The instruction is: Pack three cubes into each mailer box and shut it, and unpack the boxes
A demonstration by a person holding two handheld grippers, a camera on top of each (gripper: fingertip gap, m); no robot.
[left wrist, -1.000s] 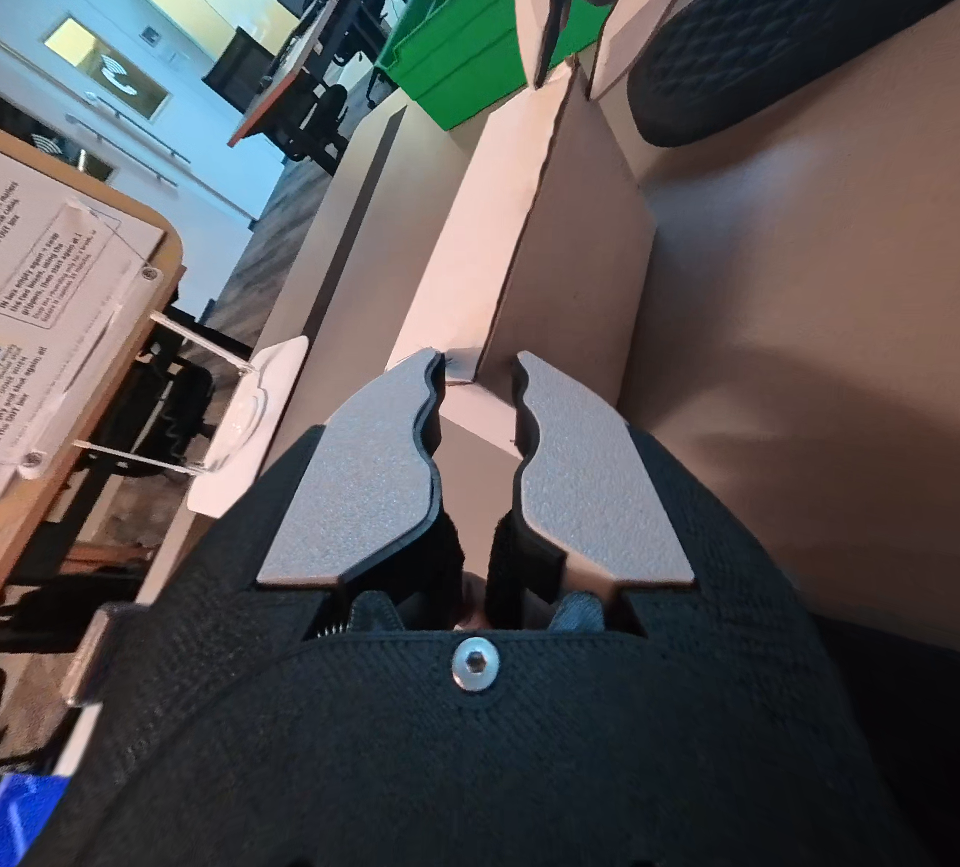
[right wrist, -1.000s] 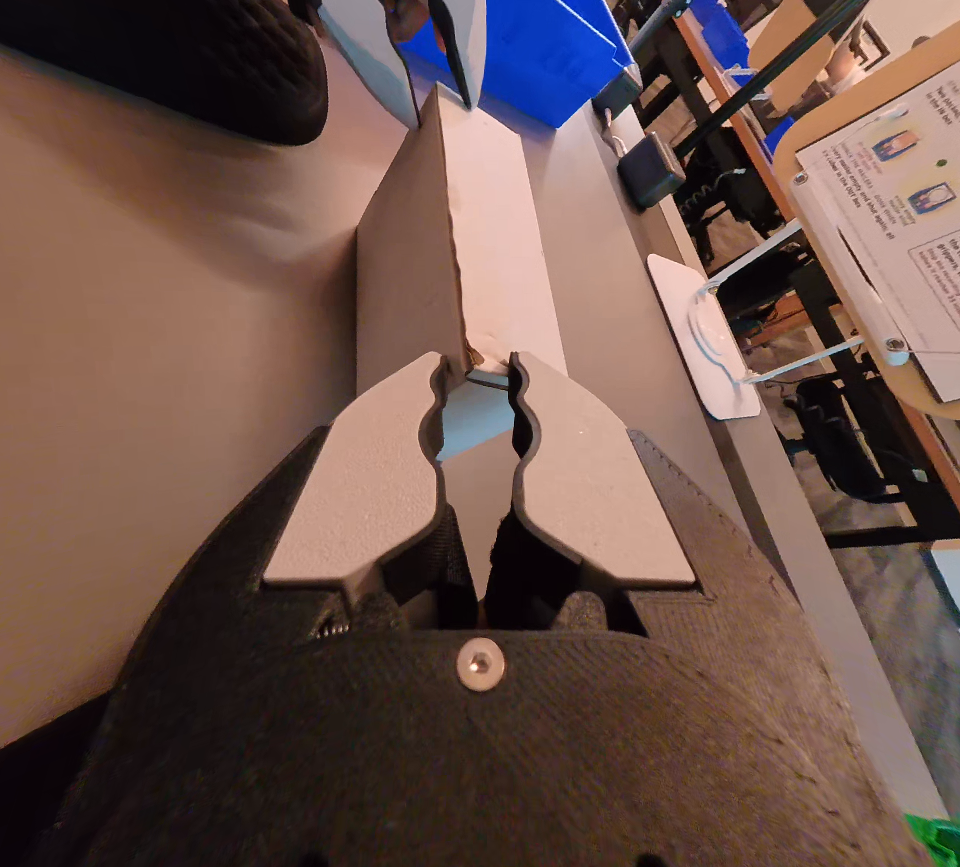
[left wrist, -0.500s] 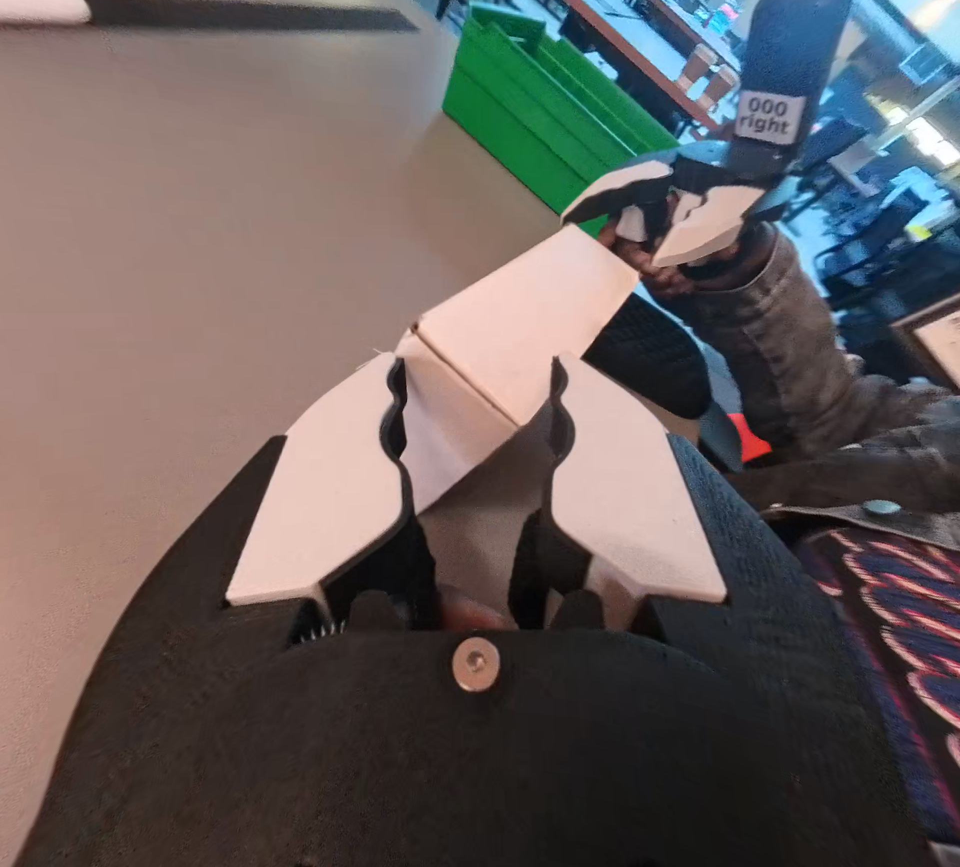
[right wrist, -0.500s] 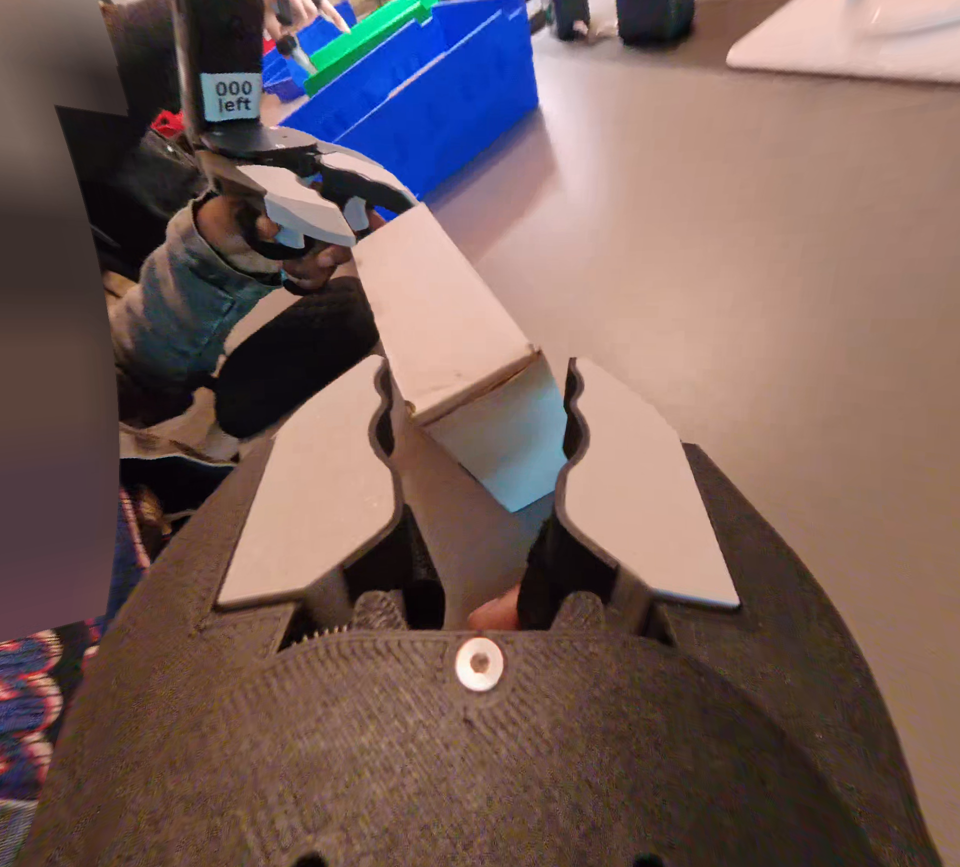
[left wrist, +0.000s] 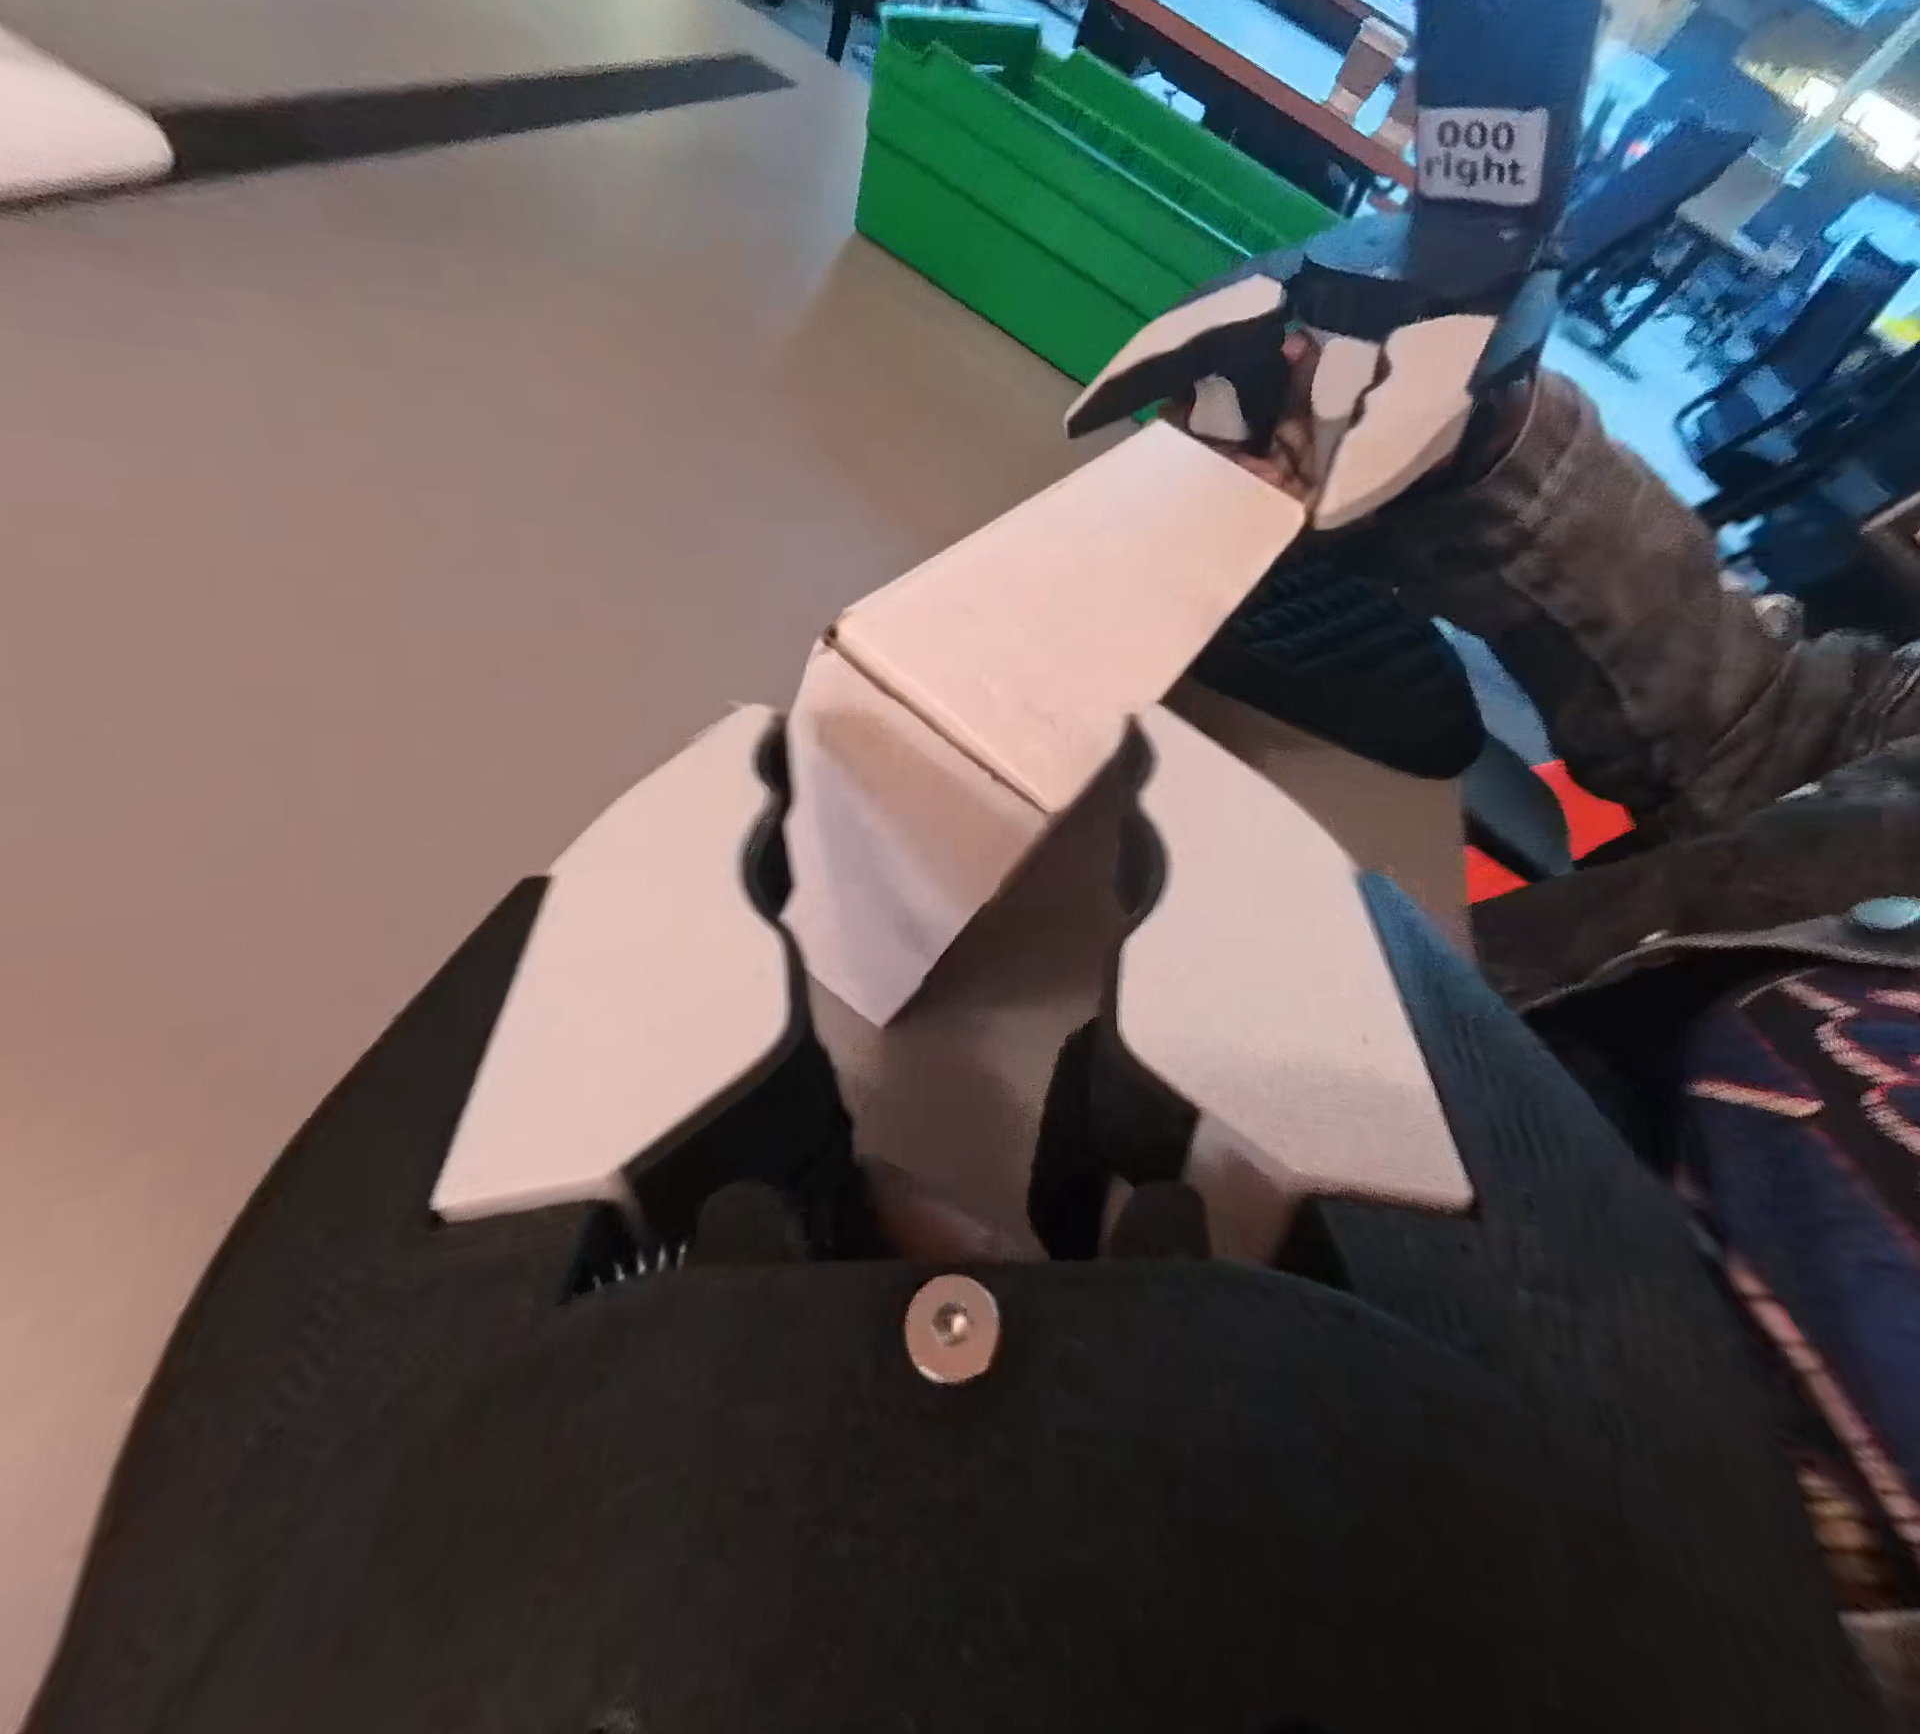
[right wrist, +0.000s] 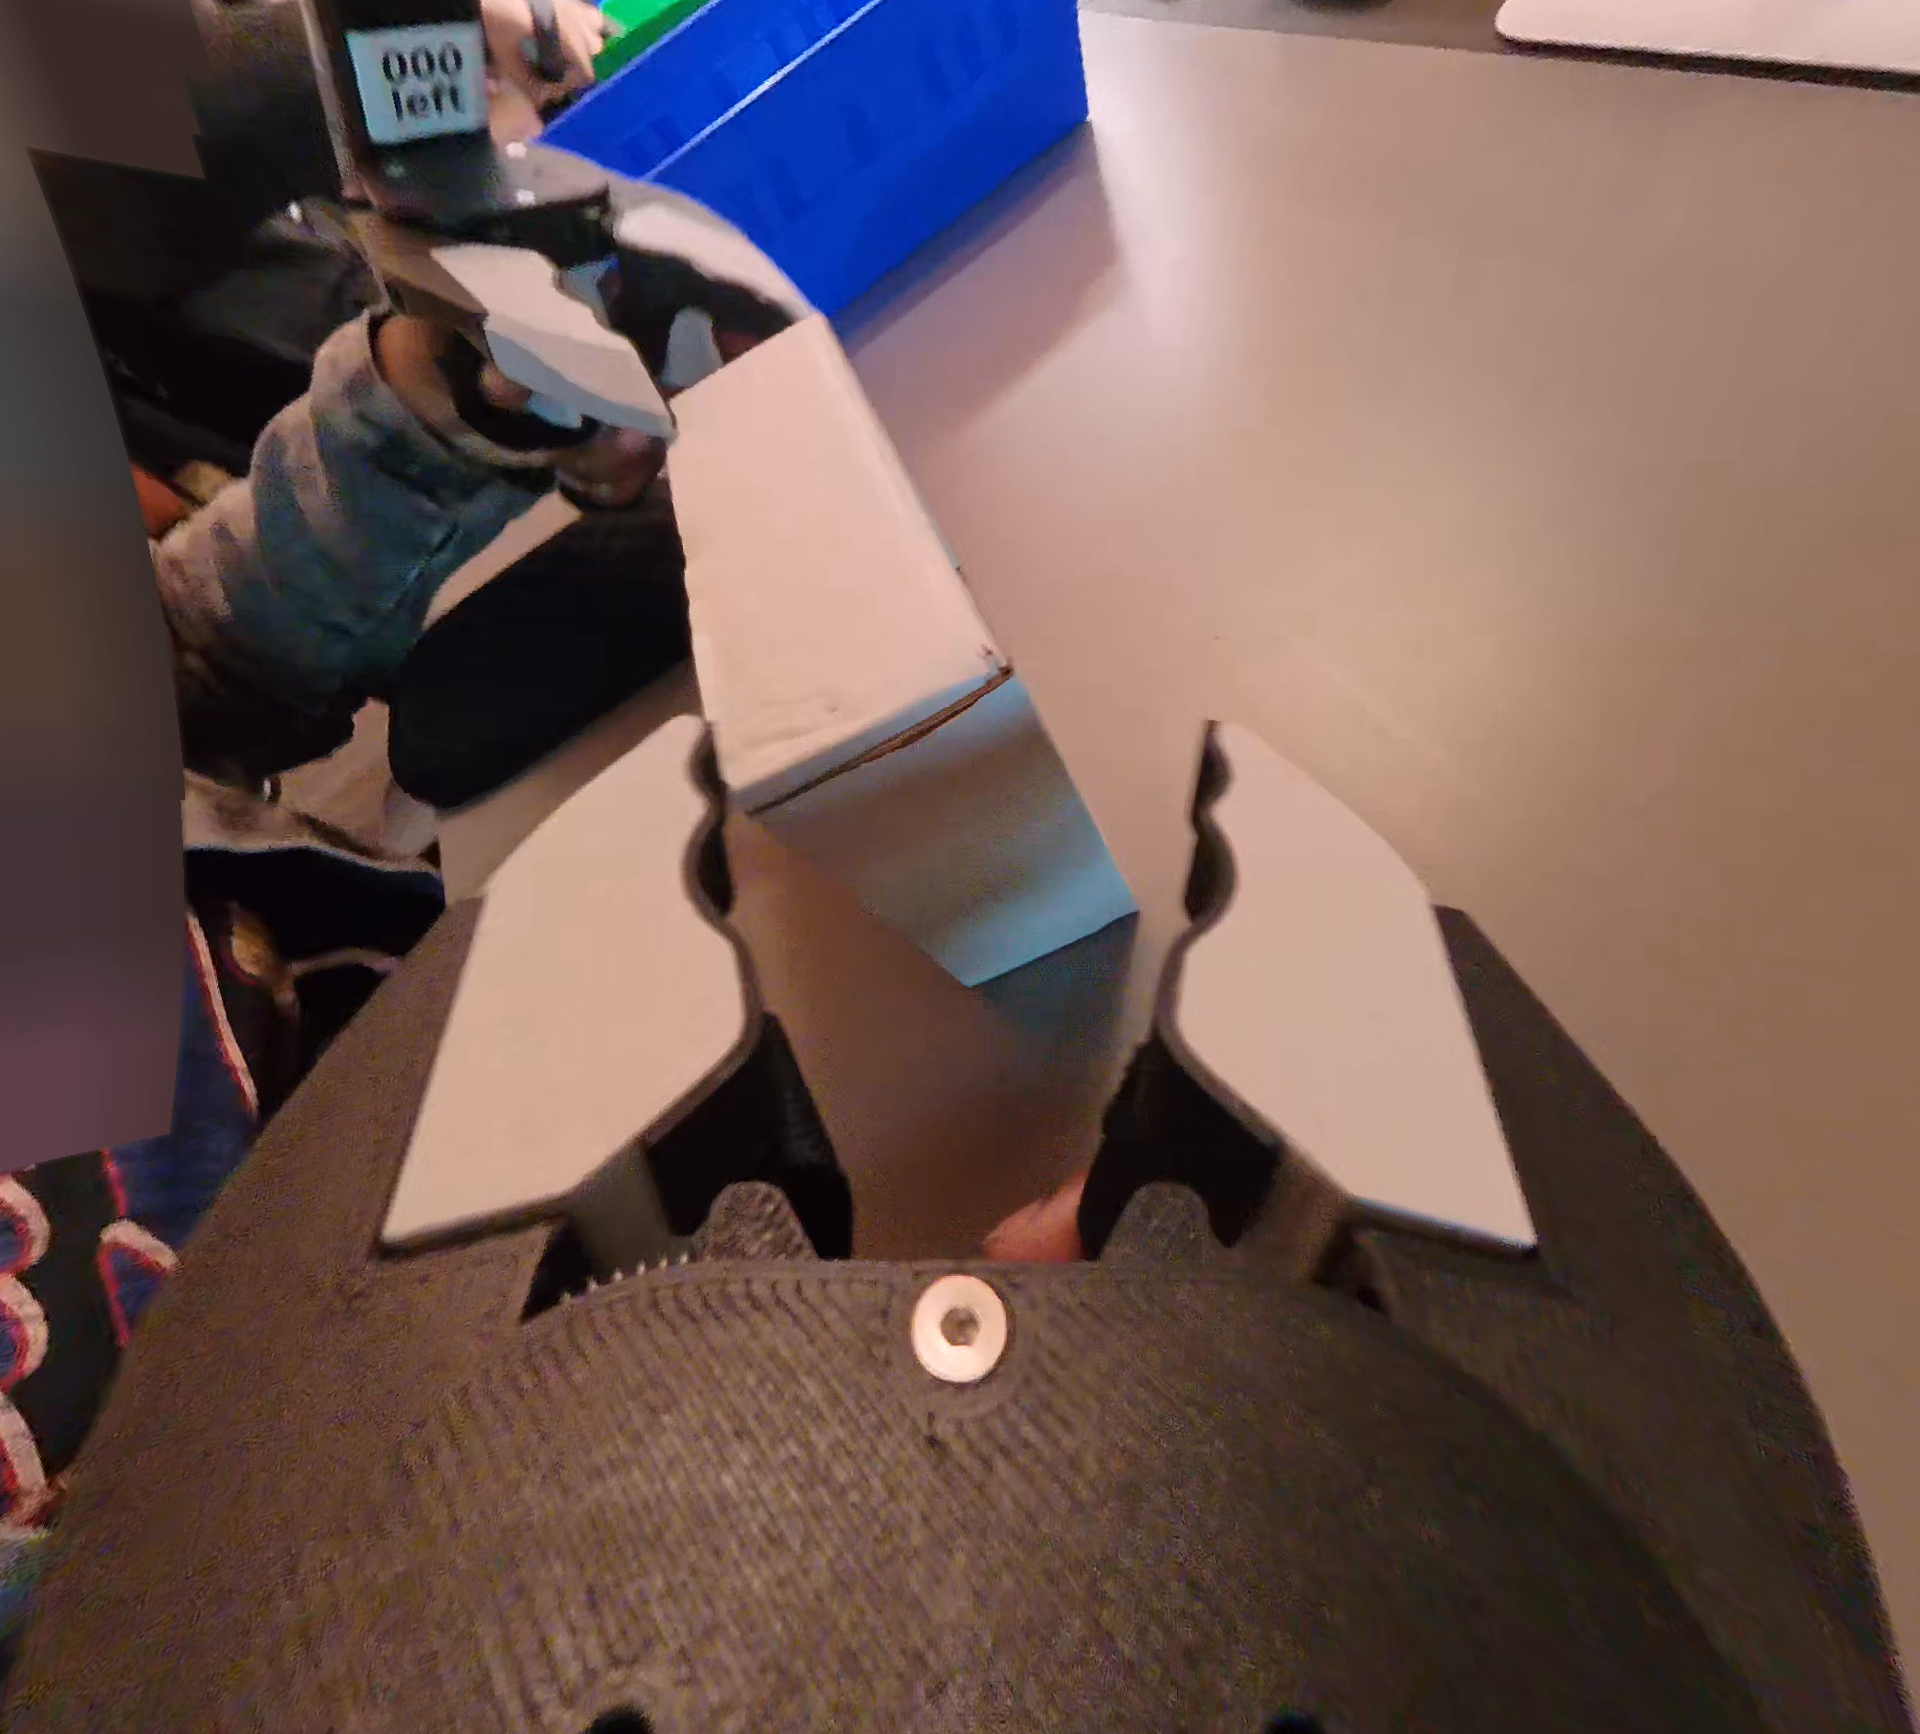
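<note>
While the left gripper (left wrist: 951, 837) and right gripper (right wrist: 956, 837) stand open around the mailer box (right wrist: 821, 562) ends without clamping them, the box may shift on the tabletop (right wrist: 1455, 437).

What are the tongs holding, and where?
The right tongs are open around one end of the mailer box, not gripping. The left tongs flank the other end; grip unclear.

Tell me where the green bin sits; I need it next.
In the left wrist view, the green bin stands on the table, beyond the mailer box.
</note>
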